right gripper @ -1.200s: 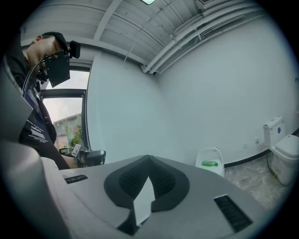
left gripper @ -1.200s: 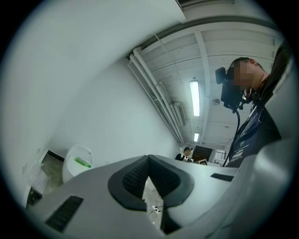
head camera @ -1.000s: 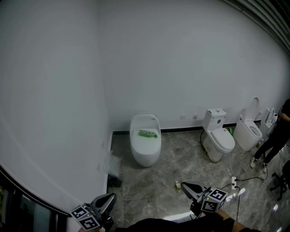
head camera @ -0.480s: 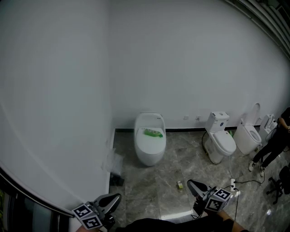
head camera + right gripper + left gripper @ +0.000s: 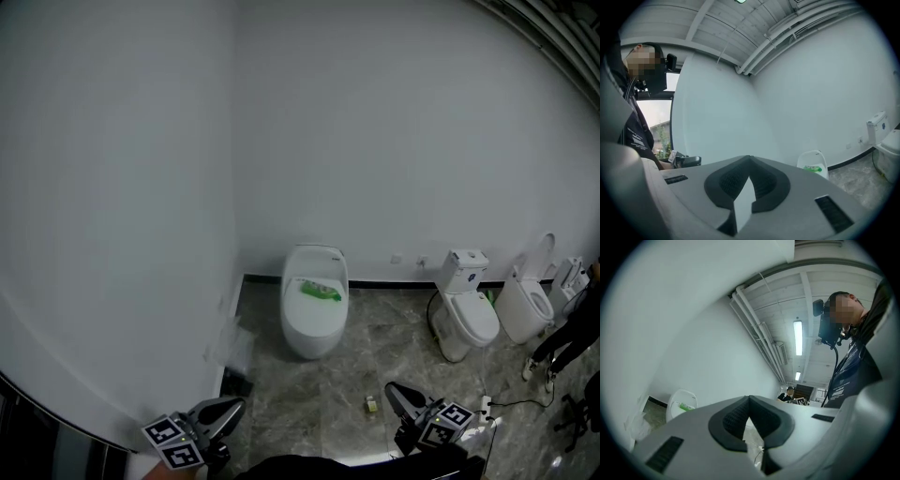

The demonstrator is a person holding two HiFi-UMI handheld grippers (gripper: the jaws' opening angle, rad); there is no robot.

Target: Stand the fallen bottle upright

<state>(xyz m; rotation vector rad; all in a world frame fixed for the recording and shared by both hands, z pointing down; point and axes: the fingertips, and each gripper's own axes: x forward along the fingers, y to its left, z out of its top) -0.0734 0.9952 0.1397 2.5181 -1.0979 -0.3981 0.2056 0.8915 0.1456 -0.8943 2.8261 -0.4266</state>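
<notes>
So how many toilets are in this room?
3. The first toilet, near the corner, has a green bottle lying on it; the second toilet stands to its right; the third toilet, lid raised, is at the right edge. More may lie beyond view.

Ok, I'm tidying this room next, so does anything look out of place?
Yes: a green bottle lies on its side on top of the leftmost toilet, not standing. A small yellowish item also sits loose on the floor.

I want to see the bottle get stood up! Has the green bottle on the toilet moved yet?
No. The green bottle lies at the same spot on top of the oval toilet, near its back end. Only the camera's view has shifted.
</notes>
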